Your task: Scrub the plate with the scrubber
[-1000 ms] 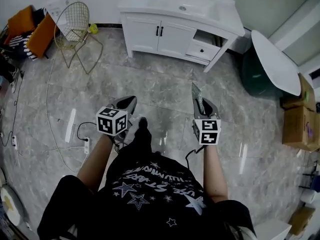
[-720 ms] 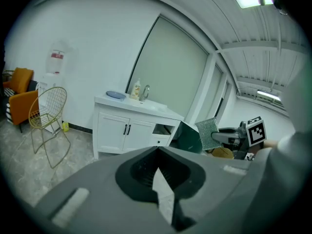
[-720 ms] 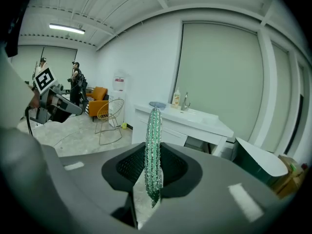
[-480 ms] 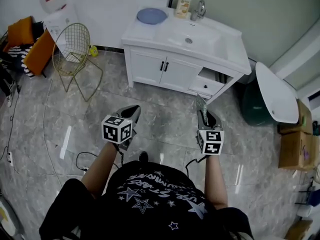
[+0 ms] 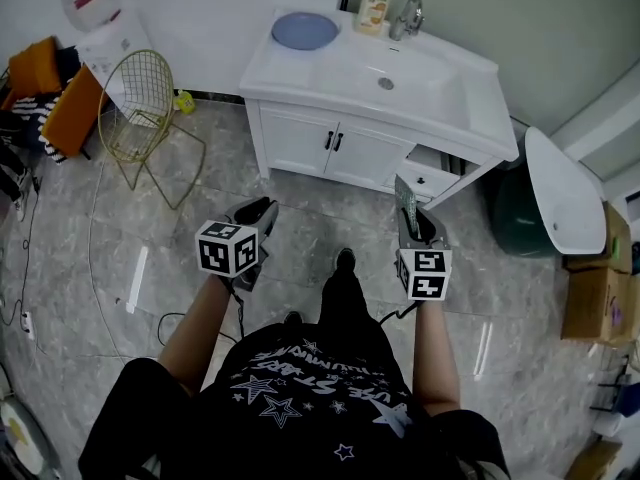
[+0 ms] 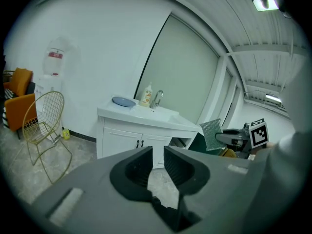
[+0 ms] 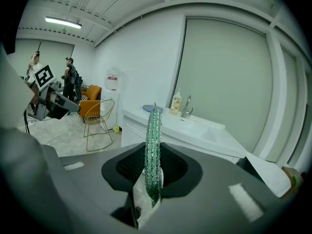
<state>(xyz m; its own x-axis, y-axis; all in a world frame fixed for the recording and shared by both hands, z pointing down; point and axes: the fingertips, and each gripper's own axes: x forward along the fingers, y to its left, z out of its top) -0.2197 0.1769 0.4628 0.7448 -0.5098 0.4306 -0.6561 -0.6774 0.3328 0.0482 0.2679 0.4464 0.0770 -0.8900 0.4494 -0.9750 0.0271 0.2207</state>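
Grey marble-look floor spreads between the person and a white vanity at twelve o'clock. At ten o'clock stands a gold wire chair, well off the walking line.

The left gripper is carried low at about eleven, pointing at the vanity. Its own view shows the fingers released, parted by a narrow gap with only floor showing through, probably kept free to steady the dish.

The blue plate, the thing to be scrubbed, lies flat on the counter's left end at twelve o'clock, beside the sink basin. It is well apart from both tools, so no scrubbing has begun. A soap bottle and faucet stand behind the basin.

At one o'clock the right gripper is clenched on the green scrubber, which stands upright and edge-on between its pads, seemingly held ready for use.

Floor ahead is open for the approach. At one to two o'clock a drawer hangs open at the vanity's right corner, and a white oval panel leans just beyond, so room looks tighter there.
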